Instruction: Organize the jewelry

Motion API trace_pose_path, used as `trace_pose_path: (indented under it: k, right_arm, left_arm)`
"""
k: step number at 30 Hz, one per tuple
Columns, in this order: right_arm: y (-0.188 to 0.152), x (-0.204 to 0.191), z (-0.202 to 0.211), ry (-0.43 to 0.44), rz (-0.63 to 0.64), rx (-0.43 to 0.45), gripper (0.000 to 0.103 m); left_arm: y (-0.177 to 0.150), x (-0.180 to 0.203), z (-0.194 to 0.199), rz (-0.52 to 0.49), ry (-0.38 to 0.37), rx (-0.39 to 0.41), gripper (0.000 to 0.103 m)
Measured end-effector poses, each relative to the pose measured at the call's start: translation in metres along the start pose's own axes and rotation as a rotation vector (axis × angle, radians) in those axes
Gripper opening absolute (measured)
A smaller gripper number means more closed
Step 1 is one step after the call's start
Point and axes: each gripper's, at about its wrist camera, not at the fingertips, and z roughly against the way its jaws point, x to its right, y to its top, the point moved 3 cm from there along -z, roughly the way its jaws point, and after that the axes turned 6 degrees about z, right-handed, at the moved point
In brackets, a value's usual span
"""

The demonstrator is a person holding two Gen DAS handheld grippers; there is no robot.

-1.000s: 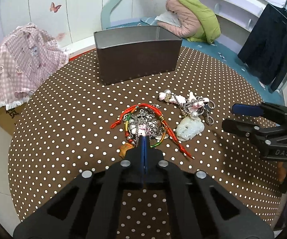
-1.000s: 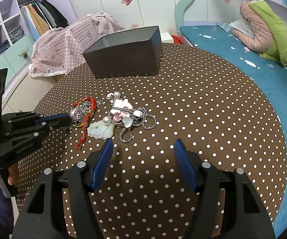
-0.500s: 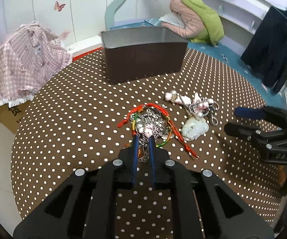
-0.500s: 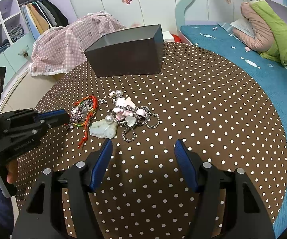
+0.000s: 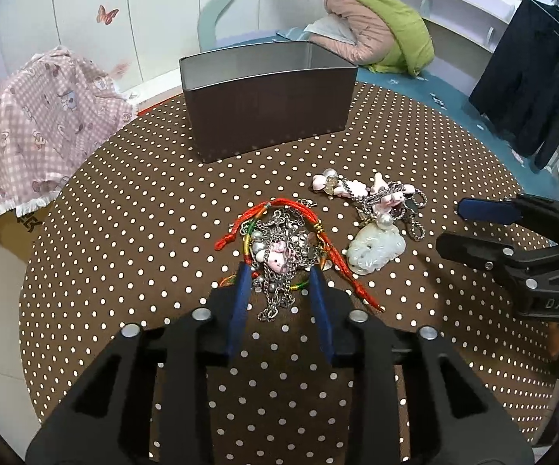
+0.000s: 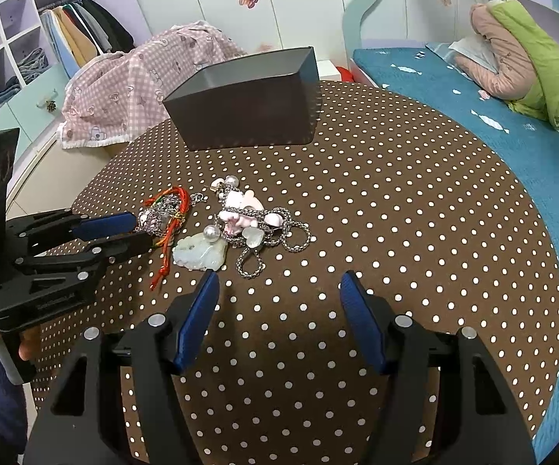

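1. Here, the left tongs (image 5: 281,271) are pointing steeply down at the near edge of a tangled heap (image 5: 285,248); their jaws are opening, with silver chain and a pink charm lying between the blue pads, which are not pressing on it.
2. That heap, made of red and multicoloured cords with chain, is lying on the brown dotted table (image 5: 124,209) toward the middle.
3. The right tongs (image 6: 279,290) are hanging wide apart above bare cloth, gripping nothing.
4. A pale green carved pendant (image 6: 200,252) is lying just beyond the right tongs' left finger; touching or apart cannot be told.
5. A second cluster (image 6: 258,228), with pink pieces, pearls and a heavy silver chain, is resting beside the pendant, to its right in the right wrist view.
6. A dark open box (image 5: 268,104) is standing at the far side of the table, well apart from the jewelry.
7. A hand (image 6: 27,343) is gripping the left tongs' handle at the right wrist view's left edge.
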Motion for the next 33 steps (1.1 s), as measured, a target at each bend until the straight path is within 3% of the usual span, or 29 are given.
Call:
trace_pose_path:
  k: [7, 9, 19, 24, 33]
  right_arm:
    - [0.001, 0.001, 0.001, -0.001, -0.004, 0.002, 0.062]
    - [0.000, 0.002, 0.002, -0.001, -0.003, 0.002, 0.062]
    - [-0.002, 0.001, 0.004, -0.008, -0.010, 0.003, 0.062]
    - [-0.002, 0.002, 0.007, -0.015, -0.010, 0.007, 0.062]
    - [0.005, -0.003, 0.005, -0.016, 0.000, 0.022, 0.062]
  left_arm:
    - [0.000, 0.002, -0.002, -0.005, 0.023, -0.004, 0.014]
    - [0.000, -0.002, 0.001, 0.017, 0.016, 0.004, 0.004]
    - [-0.003, -0.020, 0.019, 0.058, -0.042, 0.029, 0.003]
    - [0.010, -0.021, 0.047, 0.086, -0.140, 0.097, 0.003]
    - [0.050, -0.018, 0.118, 0.057, -0.179, 0.252, 0.003]
